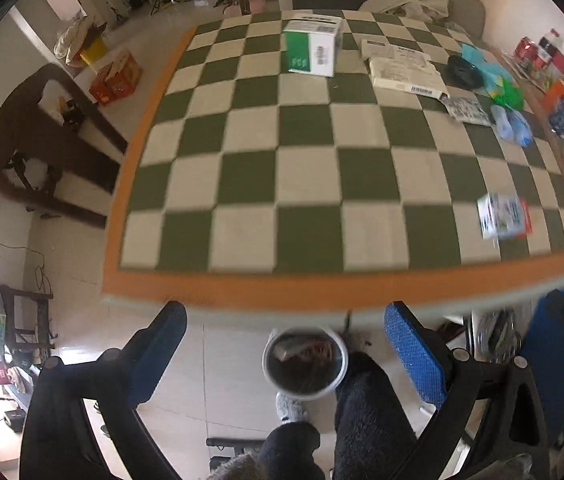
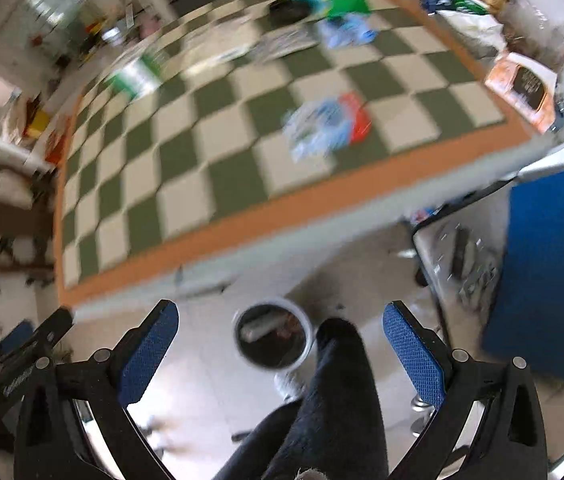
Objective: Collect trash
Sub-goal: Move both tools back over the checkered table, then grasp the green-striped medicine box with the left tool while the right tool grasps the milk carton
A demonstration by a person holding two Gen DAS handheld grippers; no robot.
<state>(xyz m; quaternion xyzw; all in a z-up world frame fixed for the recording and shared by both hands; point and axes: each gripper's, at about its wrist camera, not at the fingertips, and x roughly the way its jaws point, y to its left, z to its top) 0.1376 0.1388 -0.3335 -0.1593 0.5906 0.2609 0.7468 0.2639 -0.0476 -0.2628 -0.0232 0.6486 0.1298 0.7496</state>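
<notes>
A small round waste bin (image 1: 305, 363) with trash inside stands on the floor below the table's near edge; it also shows in the right wrist view (image 2: 273, 334). My left gripper (image 1: 286, 340) is open and empty above the bin. My right gripper (image 2: 281, 334) is open and empty, also above the bin. On the checkered table (image 1: 282, 184) lie a green-white box (image 1: 312, 46), flat paper packaging (image 1: 402, 66), crumpled blue and green bags (image 1: 502, 92) and a white-blue-red wrapper (image 1: 504, 216), which also shows blurred in the right wrist view (image 2: 328, 124).
The person's dark-trousered legs (image 1: 362, 408) stand beside the bin. A brown chair (image 1: 42, 140) is left of the table. A blue panel and metal stand (image 2: 542, 264) are at the right. Clutter lines the table's right edge (image 1: 562, 80).
</notes>
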